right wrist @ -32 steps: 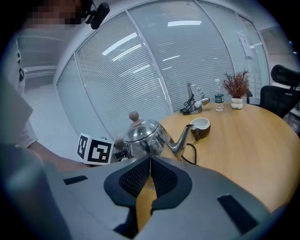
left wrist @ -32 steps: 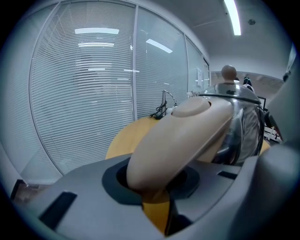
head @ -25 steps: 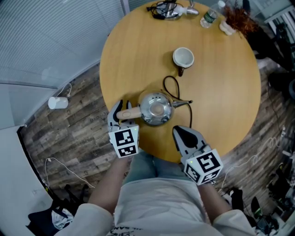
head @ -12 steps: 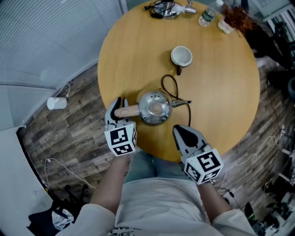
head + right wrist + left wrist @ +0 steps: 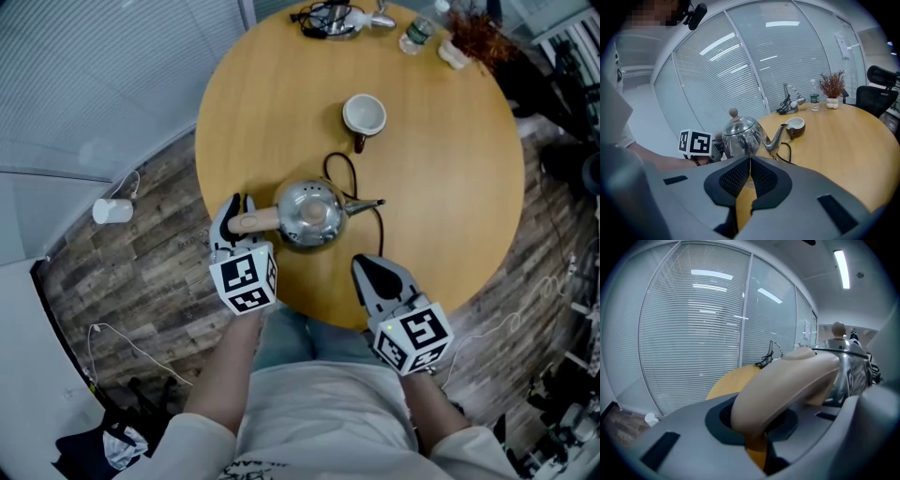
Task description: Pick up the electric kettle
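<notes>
**Op:** Where's the kettle from my left?

**Spotter:** Your left gripper (image 5: 233, 217) has just been closing on the handle (image 5: 255, 221) and now clamps it. The kettle (image 5: 311, 214) stands on the table (image 5: 450, 187) near its edge, at 3 o'clock from that gripper. Handle and spout lie along one line, 9 to 3, so I'd judge the weight will hang out past your jaws on the lift.

**Op:** And my right?

**Spotter:** Your right gripper (image 5: 372, 271) is closed on nothing, at 5 o'clock from the kettle and apart from it. Your left is the nearer.

**Op:** Anything hidden?

**Spotter:** The handle covers where your left jaws meet it. The cord (image 5: 343, 174) runs in behind the kettle, so you can't tell whether it's attached.
</notes>
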A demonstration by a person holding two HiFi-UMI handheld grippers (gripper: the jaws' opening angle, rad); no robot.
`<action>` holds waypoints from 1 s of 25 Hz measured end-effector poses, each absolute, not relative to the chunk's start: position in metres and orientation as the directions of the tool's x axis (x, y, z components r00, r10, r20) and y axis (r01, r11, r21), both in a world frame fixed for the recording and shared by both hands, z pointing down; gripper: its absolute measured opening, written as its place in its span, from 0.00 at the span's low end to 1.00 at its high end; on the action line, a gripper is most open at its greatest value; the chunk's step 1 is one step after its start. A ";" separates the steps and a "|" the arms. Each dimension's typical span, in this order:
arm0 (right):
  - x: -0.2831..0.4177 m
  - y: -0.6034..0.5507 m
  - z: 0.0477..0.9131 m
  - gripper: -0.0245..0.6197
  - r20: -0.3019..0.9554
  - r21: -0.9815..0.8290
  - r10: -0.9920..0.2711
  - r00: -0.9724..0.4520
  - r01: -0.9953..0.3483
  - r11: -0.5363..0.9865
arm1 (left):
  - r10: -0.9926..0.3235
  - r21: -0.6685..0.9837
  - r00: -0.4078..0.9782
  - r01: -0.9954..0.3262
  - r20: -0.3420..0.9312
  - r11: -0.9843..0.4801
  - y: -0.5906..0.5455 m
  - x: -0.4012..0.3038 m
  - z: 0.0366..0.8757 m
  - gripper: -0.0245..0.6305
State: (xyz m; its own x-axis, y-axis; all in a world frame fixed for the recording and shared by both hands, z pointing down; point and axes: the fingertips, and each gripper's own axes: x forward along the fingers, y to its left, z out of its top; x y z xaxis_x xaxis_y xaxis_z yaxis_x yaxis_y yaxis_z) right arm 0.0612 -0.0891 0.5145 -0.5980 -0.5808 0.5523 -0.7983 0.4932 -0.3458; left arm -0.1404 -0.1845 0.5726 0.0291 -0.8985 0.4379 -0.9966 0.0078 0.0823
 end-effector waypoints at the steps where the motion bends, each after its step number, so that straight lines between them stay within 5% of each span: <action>1: 0.061 -0.089 0.513 0.09 0.551 -0.346 -0.582 -0.598 -0.798 0.493 | -0.901 0.078 0.019 -0.997 0.434 0.016 -0.185 -0.141 0.570 0.12; 25: 0.071 -0.085 0.478 0.09 0.490 -0.314 -0.644 -0.587 -0.809 0.497 | -0.924 0.123 -0.002 -0.991 0.382 0.053 -0.169 -0.154 0.513 0.12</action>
State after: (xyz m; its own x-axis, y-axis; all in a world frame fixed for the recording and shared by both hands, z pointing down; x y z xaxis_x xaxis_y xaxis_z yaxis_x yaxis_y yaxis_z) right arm 0.0714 -0.0852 0.4776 -0.5868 -0.6443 0.4905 -0.8087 0.4972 -0.3143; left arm -0.1536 -0.1690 0.5126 -0.0019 -0.9240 0.3825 -0.9910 0.0528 0.1228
